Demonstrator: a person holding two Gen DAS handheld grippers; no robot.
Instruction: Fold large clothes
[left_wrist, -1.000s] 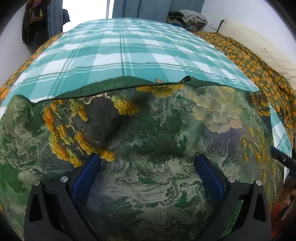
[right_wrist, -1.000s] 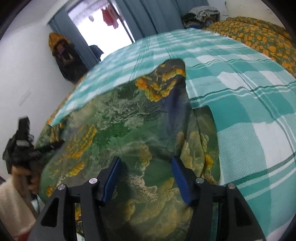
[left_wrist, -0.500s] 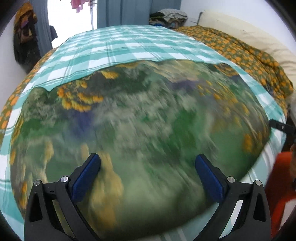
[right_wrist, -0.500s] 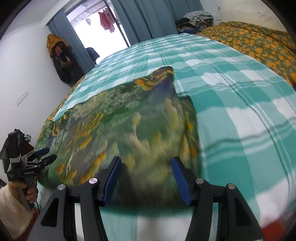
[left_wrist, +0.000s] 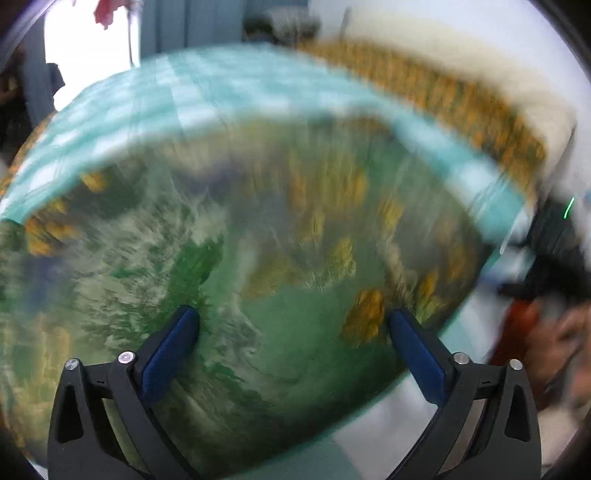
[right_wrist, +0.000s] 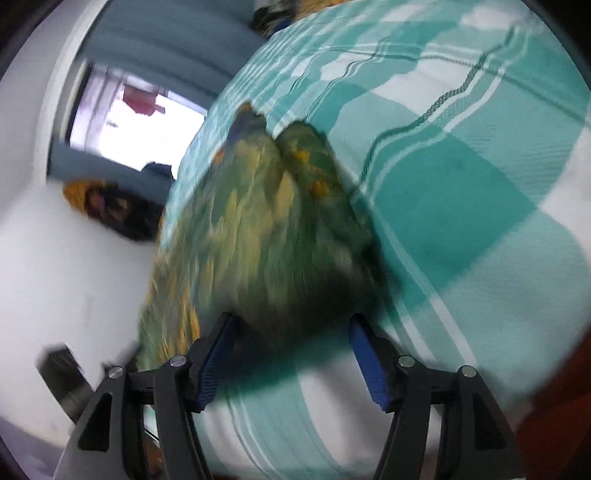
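green printed garment (left_wrist: 258, 266), one piece, lies spread on the teal-and-white checked bedsheet (right_wrist: 480, 206), patterned with mossy greens, pale cream swirls and orange-yellow clusters. both views are smeared with motion, so the weave and folds are hard to make out; no brand, label or writing can be read anywhere. the cloth looks thin and soft, bunched into a ridge in the right wrist view (right_wrist: 280, 229), where its far end tapers to a point.

left gripper (left_wrist: 291, 325) hangs over the garment with its two blue-padded fingers spread wide, nothing between them. right gripper (right_wrist: 291, 328) sits at the near edge of the cloth, its two blue pads also apart and clamping nothing.

along the far side runs an orange-flowered dark quilt (left_wrist: 443, 103), and past it a cream pillow (left_wrist: 461, 66). blue curtains (right_wrist: 177, 48) frame a bright doorway.
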